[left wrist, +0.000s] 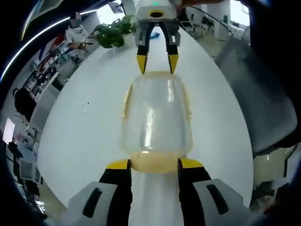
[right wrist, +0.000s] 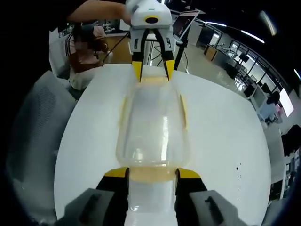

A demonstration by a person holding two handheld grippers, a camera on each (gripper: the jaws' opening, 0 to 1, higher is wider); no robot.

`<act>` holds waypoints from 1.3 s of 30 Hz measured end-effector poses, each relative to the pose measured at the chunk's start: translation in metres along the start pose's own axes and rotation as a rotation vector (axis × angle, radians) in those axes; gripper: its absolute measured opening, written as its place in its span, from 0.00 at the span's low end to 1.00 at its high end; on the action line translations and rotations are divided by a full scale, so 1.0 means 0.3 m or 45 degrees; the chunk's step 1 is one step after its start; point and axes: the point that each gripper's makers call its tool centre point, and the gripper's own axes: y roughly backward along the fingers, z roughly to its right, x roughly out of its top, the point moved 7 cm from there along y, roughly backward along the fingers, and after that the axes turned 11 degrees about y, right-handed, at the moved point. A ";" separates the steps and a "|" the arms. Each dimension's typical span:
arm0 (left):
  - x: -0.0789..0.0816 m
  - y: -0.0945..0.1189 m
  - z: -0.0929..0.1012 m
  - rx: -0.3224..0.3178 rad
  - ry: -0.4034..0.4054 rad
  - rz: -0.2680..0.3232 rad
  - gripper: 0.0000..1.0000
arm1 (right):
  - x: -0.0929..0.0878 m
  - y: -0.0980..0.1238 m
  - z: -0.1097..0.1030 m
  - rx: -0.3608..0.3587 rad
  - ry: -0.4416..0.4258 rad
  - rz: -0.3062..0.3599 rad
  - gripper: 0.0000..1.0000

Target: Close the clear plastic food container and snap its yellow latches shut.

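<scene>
Your left gripper (left wrist: 154, 165) and right gripper (right wrist: 151, 173) each straddle an end latch of the container (left wrist: 157, 117), jaws spread | lid seems seated | uneven pressing could skid it.

Bright overhead light washed out the white counter (left wrist: 84, 141), while fisheye edges curved and blurred softly.

Opposed close views, shared container (left wrist: 157, 117)

Left tongs (left wrist: 154, 164) and right tongs (right wrist: 152, 173) face each other, parted.
</scene>
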 end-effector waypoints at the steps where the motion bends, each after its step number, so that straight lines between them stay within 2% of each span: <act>1: 0.014 -0.009 0.004 -0.004 -0.003 0.003 0.35 | -0.016 0.008 -0.002 0.004 -0.005 -0.004 0.36; 10: 0.099 -0.072 0.005 -0.022 -0.024 0.013 0.35 | -0.110 0.058 -0.020 0.001 -0.022 -0.035 0.36; 25: 0.221 -0.174 0.026 -0.037 -0.030 0.012 0.35 | -0.232 0.129 -0.041 0.007 -0.044 -0.063 0.36; 33: 0.245 -0.207 0.016 -0.029 -0.015 0.023 0.35 | -0.263 0.161 -0.023 0.011 -0.045 -0.070 0.36; 39: 0.238 -0.247 0.029 -0.038 0.001 -0.001 0.35 | -0.284 0.130 -0.035 0.049 -0.047 -0.106 0.36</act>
